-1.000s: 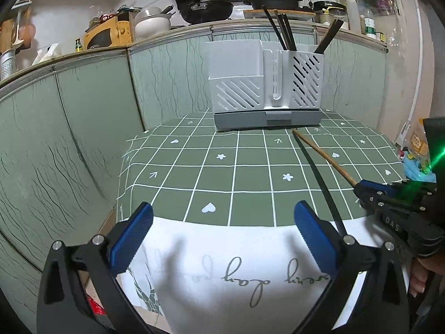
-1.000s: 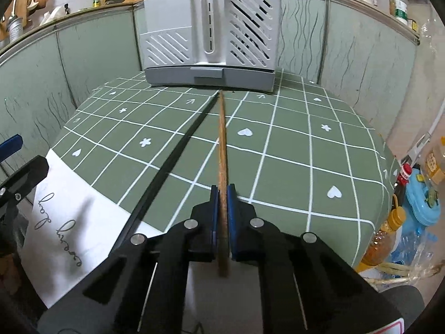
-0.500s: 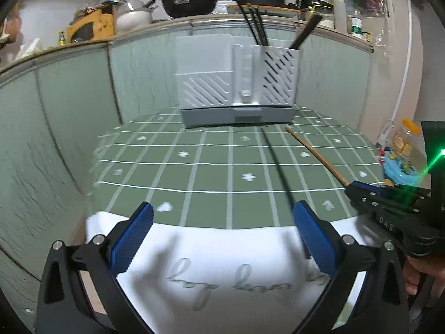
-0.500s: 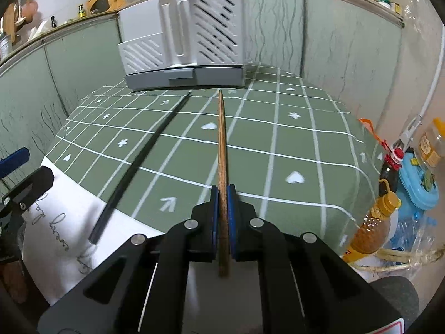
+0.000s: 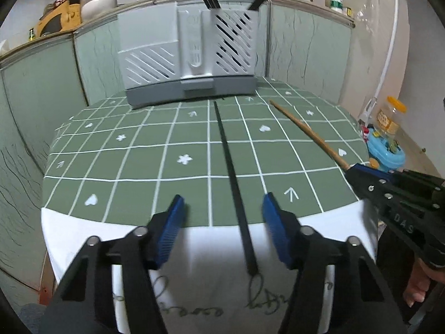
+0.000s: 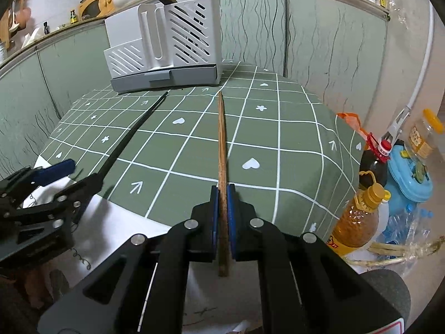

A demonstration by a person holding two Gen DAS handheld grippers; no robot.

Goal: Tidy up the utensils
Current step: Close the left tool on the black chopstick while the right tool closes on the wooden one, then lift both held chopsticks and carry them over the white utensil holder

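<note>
Right wrist view: right hand-held gripper (image 6: 221,217) clamps wooden chopstick (image 6: 222,150); left hand-held gripper (image 5: 222,231), closing, straddles black chopstick (image 5: 233,183) untouched.

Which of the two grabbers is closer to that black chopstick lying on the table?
Left. The left gripper straddles the black chopstick, its jaws just closing, not touching yet. The right gripper sits off to the side, clamping the wooden chopstick.

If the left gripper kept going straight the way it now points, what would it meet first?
Probably the black chopstick, which already lies between the left gripper's open, just-closing jaws, untouched by its pads. Beyond it is the tablecloth, then likely the utensil holder; depth is unclear.
</note>
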